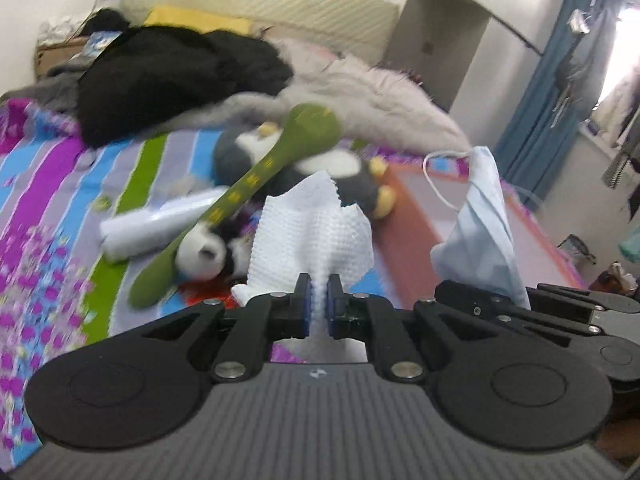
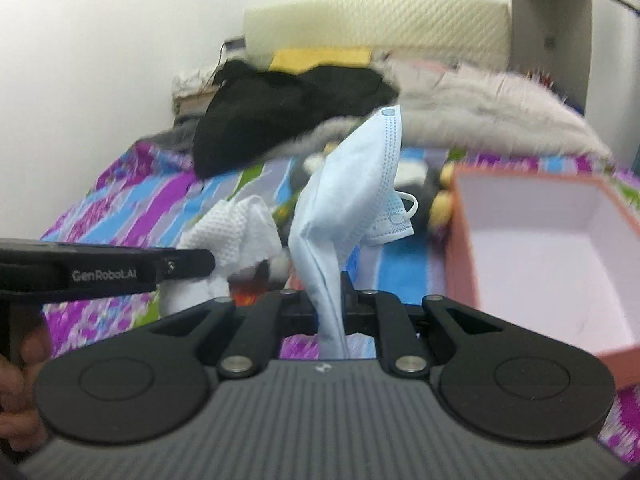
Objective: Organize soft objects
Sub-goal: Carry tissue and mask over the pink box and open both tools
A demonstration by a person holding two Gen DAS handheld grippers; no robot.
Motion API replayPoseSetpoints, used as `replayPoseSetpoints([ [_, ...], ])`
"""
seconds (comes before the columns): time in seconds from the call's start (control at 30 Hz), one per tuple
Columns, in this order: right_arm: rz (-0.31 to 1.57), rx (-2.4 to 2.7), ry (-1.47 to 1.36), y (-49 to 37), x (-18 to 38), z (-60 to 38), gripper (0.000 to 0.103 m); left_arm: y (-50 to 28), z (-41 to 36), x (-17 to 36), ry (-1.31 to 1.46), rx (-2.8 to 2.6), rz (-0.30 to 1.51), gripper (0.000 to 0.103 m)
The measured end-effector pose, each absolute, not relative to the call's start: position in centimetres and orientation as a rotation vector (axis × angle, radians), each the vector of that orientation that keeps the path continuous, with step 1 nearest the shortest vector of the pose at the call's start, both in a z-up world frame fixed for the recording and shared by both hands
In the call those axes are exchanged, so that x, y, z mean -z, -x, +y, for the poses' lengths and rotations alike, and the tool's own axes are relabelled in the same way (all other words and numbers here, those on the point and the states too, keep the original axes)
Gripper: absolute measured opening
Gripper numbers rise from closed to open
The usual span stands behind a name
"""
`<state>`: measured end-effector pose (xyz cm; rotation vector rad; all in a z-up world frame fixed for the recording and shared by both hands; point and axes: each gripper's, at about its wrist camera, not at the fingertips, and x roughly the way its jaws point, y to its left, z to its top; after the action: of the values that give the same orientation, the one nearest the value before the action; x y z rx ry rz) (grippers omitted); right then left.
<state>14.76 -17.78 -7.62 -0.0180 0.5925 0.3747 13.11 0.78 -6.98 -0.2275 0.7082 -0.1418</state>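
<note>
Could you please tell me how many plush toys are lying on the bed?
2: a penguin mid-bed and a panda nearer, under the green spoon. Clothes could hide others.

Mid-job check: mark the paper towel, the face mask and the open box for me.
paper towel [image 1: 310,232], left wrist view, on its dimpled middle.
face mask [image 2: 352,184], right wrist view, on its blue pleated body.
box [image 2: 452,248], right wrist view, on its pink outer wall.

A bed covered by a sheet striped in purple, blue and green [image 1: 52,184] carries a heap of black clothing [image 1: 168,76] near its head end — a cream quilted headboard [image 1: 280,4] stands behind. Blue curtains [image 1: 548,92] hang by the bright window beyond the bed's right edge.
</note>
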Motion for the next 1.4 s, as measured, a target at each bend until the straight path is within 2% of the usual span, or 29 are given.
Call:
replayPoseSetpoints([
  [0.43, 0.457, -0.226, -0.006, -19.2, 0.2, -24.9, 0.013, -20.2, -6.5, -0.9, 0.211, 0.312, 0.602, 0.010],
  [0.63, 0.555, -0.125, -0.016, -21.8, 0.3, -28.3, 0.013, -23.9, -11.5, -2.1, 0.217, 0.401, 0.642, 0.010],
  [1.1, 0.881, 0.038, -0.195, -26.8, 8.5, -37.9, 0.013, -33.2, -22.5, 3.0, 0.151, 0.535, 0.922, 0.010],
  [1.4, 0.977, 0.091, -0.222, -27.4, 12.5, -40.6, 0.014, -36.8, -26.5, 7.7, 0.085, 0.542, 1.064, 0.010],
])
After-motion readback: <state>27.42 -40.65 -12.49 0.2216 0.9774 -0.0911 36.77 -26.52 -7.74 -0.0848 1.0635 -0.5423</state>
